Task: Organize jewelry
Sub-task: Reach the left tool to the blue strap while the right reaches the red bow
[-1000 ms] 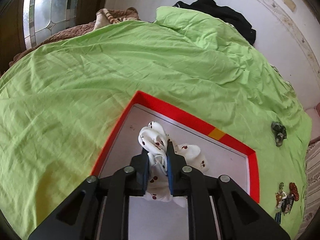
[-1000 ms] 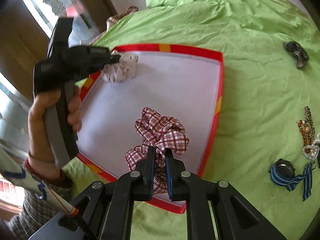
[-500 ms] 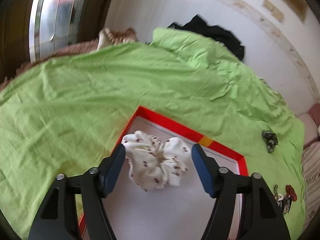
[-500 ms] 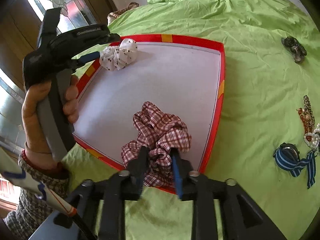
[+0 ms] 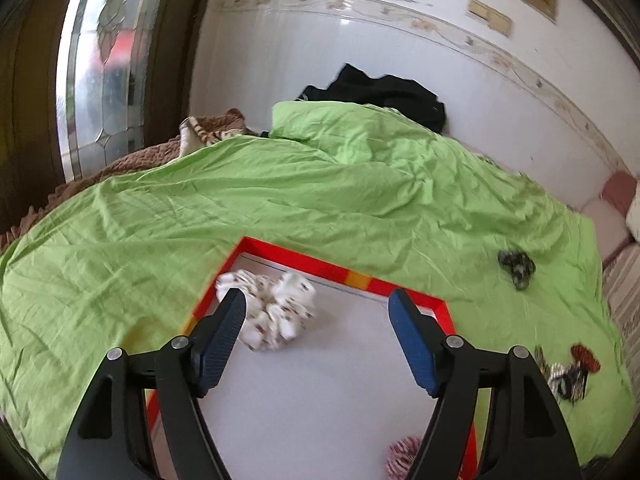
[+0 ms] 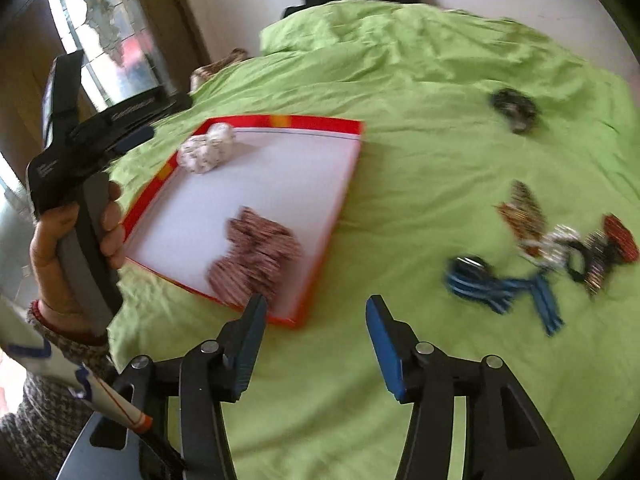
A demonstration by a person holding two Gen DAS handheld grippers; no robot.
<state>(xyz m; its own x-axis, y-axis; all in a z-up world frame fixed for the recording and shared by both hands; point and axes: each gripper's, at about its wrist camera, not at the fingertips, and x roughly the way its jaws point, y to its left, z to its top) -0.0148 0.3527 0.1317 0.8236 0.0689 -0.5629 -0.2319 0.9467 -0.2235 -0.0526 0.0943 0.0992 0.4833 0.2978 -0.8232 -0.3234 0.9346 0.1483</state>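
Two scrunchies lie on the red-bordered white board (image 6: 320, 184), the white spotted fabric one (image 5: 272, 310) at its far left corner and the maroon checked one (image 6: 252, 260) by its near edge, both the left gripper (image 5: 316, 328) and right gripper (image 6: 316, 340) are opening with nothing between their jaws, and the blue striped ribbon piece (image 6: 492, 286), the dark scrunchie (image 6: 514, 110) and the beaded pile (image 6: 568, 240) remain on the green bedsheet (image 6: 420, 160).

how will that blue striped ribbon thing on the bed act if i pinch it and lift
The blue striped ribbon piece looks like soft fabric, so probably floppy and light. Its loose tails would likely dangle. It lies apart from the tangled pile, so snagging seems unlikely.
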